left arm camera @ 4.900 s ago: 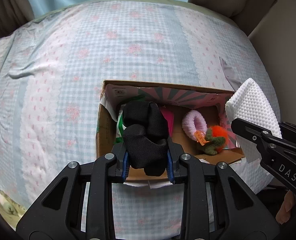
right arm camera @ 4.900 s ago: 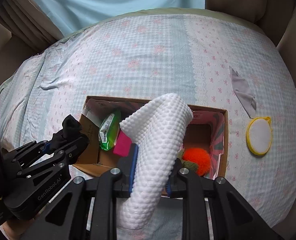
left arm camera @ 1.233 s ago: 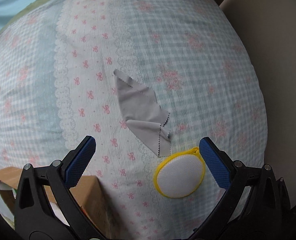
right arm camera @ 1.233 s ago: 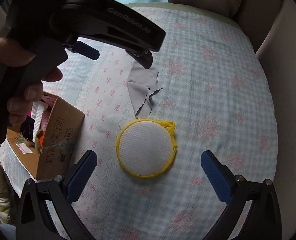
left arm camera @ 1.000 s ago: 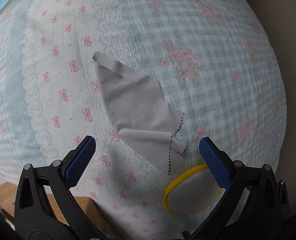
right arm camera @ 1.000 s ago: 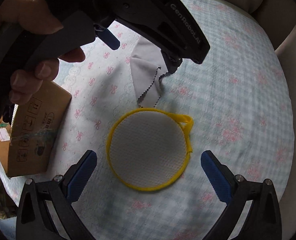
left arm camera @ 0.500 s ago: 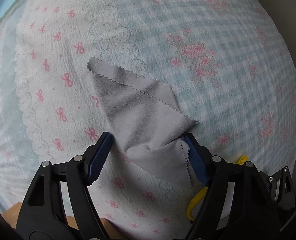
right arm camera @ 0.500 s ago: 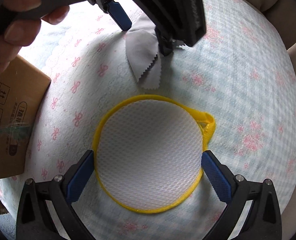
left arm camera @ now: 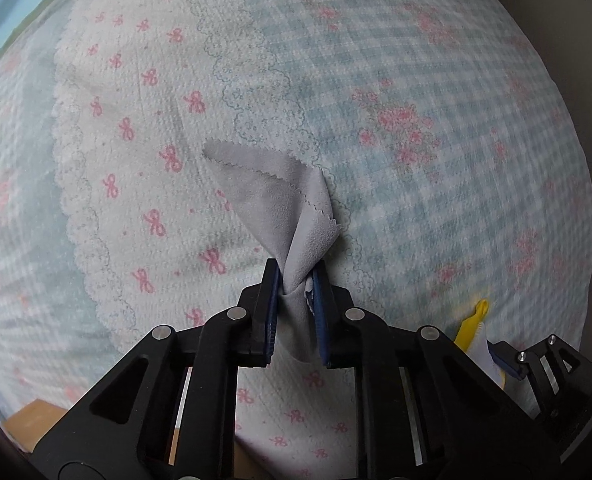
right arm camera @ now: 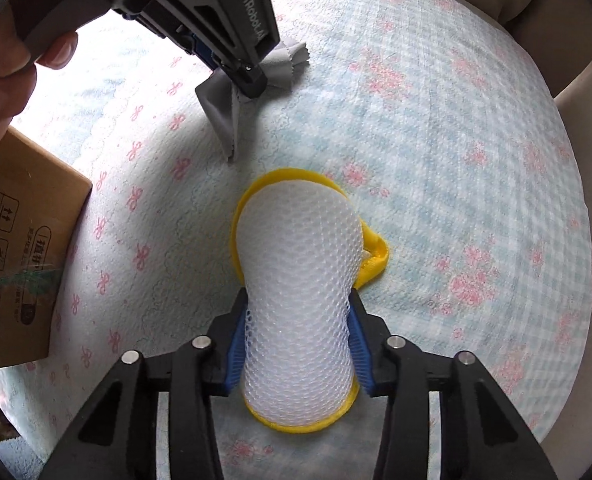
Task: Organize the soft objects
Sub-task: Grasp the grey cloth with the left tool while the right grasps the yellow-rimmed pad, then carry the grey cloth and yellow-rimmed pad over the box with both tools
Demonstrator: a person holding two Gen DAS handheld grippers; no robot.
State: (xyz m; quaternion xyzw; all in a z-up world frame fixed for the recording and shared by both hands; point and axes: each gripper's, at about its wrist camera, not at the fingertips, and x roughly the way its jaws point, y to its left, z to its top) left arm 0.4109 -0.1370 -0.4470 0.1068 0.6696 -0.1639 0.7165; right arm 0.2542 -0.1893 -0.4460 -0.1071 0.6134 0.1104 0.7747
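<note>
Left wrist view: left claw (left arm camera: 293,300) has just closed, pinching the grey cloth (left arm camera: 271,200) on the bed (left arm camera: 456,160); right claw (right arm camera: 296,344) squeezes the mesh pad (right arm camera: 300,248), both presumably bound for the cardboard box (right arm camera: 19,248).

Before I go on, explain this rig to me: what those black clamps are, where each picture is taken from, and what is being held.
No robot here: a person holds a hand tool in each hand, with a camera looking along its jaws. In the left view, the left gripper has just closed on a grey cloth. In the right view, the right gripper has just squeezed a white mesh pad with yellow trim. Both lie on a flowered bedspread, beside a cardboard box.
</note>
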